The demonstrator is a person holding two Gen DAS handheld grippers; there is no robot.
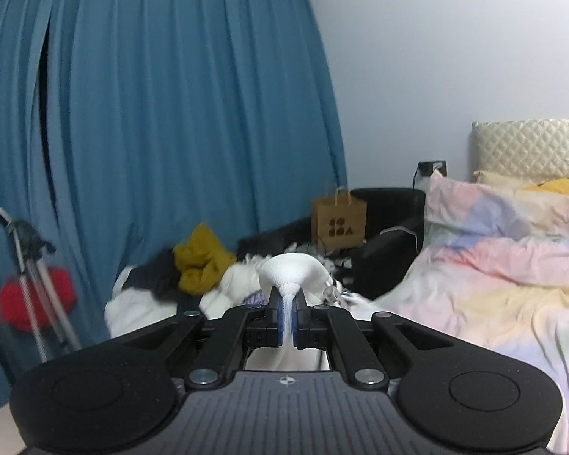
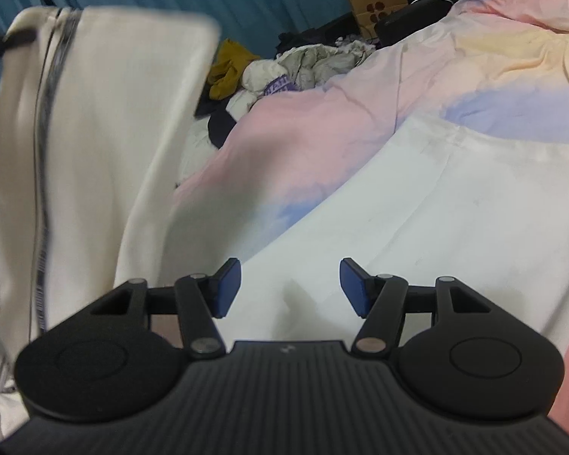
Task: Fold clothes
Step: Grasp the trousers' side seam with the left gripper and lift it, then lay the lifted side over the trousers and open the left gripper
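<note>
My left gripper (image 1: 286, 316) is shut on a pinch of white cloth (image 1: 290, 271) that bunches up above its pads. In the right wrist view that white garment (image 2: 106, 125) hangs lifted at the left, blurred, with a dark stripe running down it. More of the same white cloth (image 2: 455, 204) lies spread flat on the pastel bedcover (image 2: 315, 121). My right gripper (image 2: 290, 288) hovers open just over the flat part, nothing between its blue pads (image 2: 229, 286).
A heap of clothes (image 2: 307, 60) with a mustard piece (image 1: 203, 261) lies at the bed's far end by a blue curtain (image 1: 170, 113). A brown paper bag (image 1: 338, 222) sits on a black chair (image 1: 390, 227). A tripod (image 1: 34, 284) stands left. Pillows (image 1: 493, 208) and headboard are at right.
</note>
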